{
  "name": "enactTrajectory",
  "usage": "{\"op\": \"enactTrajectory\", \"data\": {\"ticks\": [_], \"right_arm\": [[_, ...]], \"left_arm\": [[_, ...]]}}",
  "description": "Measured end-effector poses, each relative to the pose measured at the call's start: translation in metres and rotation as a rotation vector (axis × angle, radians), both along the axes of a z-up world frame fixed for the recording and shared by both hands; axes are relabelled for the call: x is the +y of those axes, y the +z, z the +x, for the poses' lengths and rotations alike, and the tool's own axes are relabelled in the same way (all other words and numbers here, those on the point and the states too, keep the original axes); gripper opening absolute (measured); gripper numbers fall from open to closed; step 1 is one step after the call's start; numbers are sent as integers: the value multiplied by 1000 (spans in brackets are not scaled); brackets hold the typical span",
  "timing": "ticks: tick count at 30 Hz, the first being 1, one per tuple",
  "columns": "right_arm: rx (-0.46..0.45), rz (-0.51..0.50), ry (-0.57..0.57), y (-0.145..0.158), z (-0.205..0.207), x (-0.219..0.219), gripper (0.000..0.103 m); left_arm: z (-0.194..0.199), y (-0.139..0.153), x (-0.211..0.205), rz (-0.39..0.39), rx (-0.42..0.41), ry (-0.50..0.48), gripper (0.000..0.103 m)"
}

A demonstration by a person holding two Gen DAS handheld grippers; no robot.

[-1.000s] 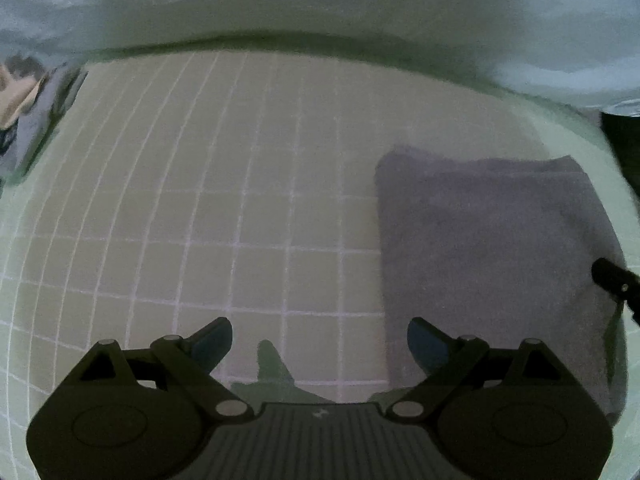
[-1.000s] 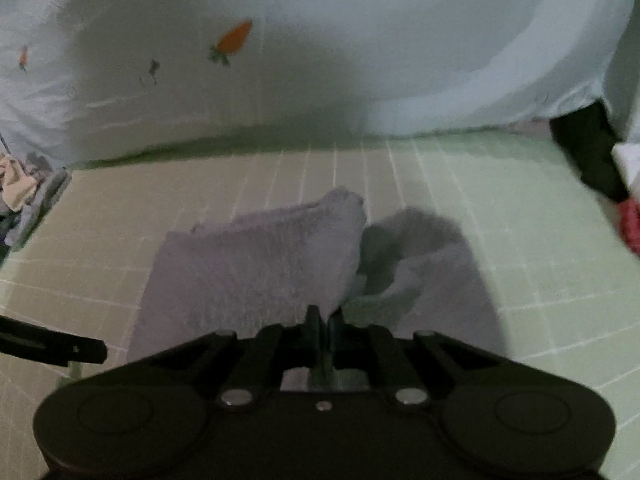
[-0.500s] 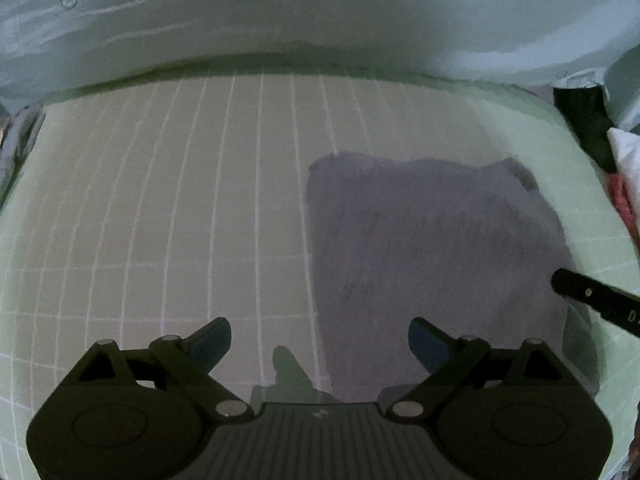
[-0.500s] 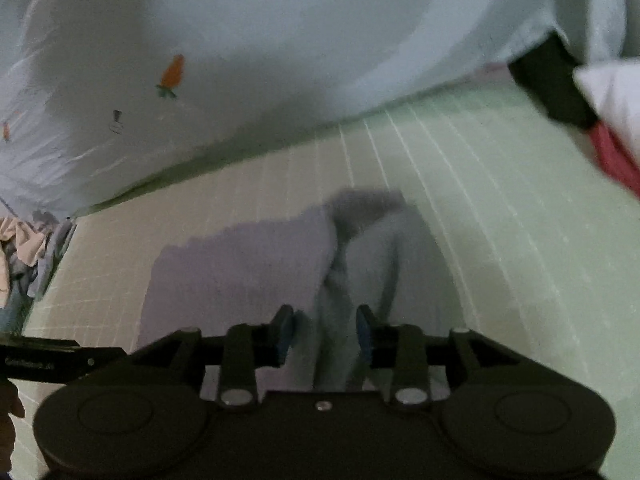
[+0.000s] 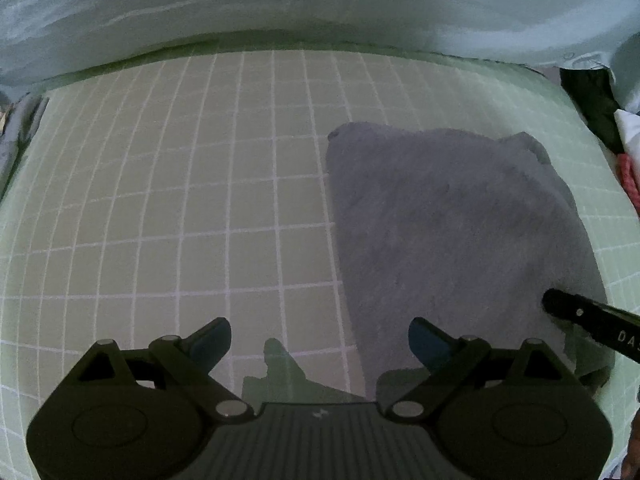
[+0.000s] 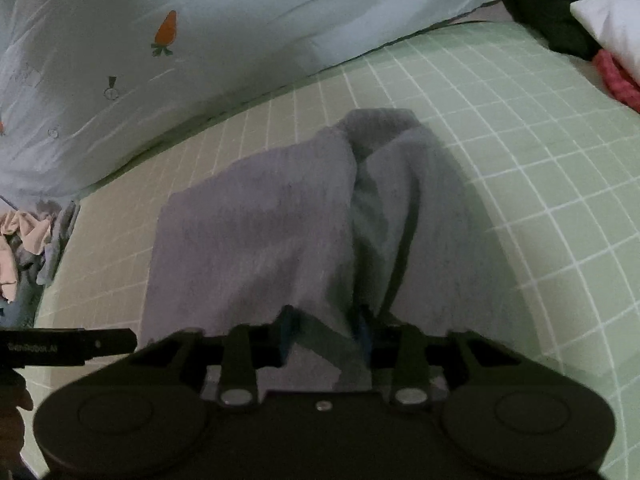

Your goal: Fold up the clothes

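Observation:
A grey fleecy garment lies folded on the green checked bedsheet, right of centre in the left wrist view. My left gripper is open and empty, low over the sheet at the garment's near left edge. In the right wrist view the garment is bunched into a ridge down its middle. My right gripper has its jaws partly apart with a fold of the grey cloth lying between them. The right gripper's side also shows in the left wrist view.
A pale blue duvet with carrot prints is heaped along the far edge of the bed. Black, white and red clothes lie at the far right. A pile of pink and grey clothes lies off the left edge.
My right gripper opened from shut and now stands partly apart around the cloth. The garment's raised right half has come down. My left gripper drifted left, staying open.

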State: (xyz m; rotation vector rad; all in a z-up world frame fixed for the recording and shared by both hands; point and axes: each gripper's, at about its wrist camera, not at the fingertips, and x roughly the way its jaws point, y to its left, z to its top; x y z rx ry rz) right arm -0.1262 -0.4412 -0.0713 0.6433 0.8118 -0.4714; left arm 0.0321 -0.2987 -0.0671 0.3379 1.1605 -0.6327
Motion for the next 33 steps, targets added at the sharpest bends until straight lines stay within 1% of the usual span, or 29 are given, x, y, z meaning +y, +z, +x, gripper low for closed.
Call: {"op": "enactTrajectory", "data": {"ticks": [2, 4, 6, 9, 11, 13, 14, 15, 17, 19, 20, 21, 22, 23, 24, 26, 30, 32, 33], "right_arm": [[-5, -36, 10, 6, 0, 5, 4], [-18, -89, 32, 15, 1, 12, 4], [-32, -168, 65, 29, 4, 21, 4], [-73, -276, 73, 56, 2, 30, 4], [-107, -316, 45, 77, -9, 31, 4], [-114, -352, 2, 90, -23, 30, 4], [-108, -370, -20, 95, -30, 29, 4], [-74, -381, -40, 91, -35, 26, 4], [27, -361, -75, 66, -41, 15, 4], [152, -259, -111, 29, -44, -2, 7], [174, -220, -138, 19, -47, -7, 7], [157, -197, -164, 16, -50, -10, 13], [115, -184, -183, 19, -53, -12, 19], [74, -170, -198, 21, -54, -15, 37], [33, -151, -206, 22, -53, -20, 45], [-38, -116, -221, 22, -48, -30, 44], [-52, -71, -215, 6, -26, -55, 44], [-42, -79, -182, -1, -13, -59, 43], [-30, -88, -161, -3, -6, -61, 38]], "left_arm": [[0, -1, 2, 2, 5, 4, 95], [0, -1, 4, -1, 9, 8, 95], [1, 0, 4, -13, 9, 16, 95], [0, 5, 0, -39, -1, 17, 95], [-5, 8, -3, -51, -9, -5, 95], [-10, 9, -6, -66, -12, -34, 96], [-12, 8, -7, -66, -9, -44, 96], [-13, 7, -8, -64, -2, -48, 96], [-14, 2, -11, -59, 16, -50, 96], [-14, -1, -14, -55, 29, -51, 96], [-15, -1, -15, -54, 27, -52, 96], [-15, 0, -16, -53, 23, -51, 96], [-15, -1, -17, -50, 21, -50, 96], [-14, -1, -19, -43, 18, -48, 96], [-14, -2, -21, -33, 14, -45, 96], [-11, -4, -27, -25, 15, -47, 96], [-9, -7, -34, -11, 21, -40, 96], [-8, -7, -34, -1, 22, -39, 96], [-7, -8, -34, 2, 26, -38, 96]]}}
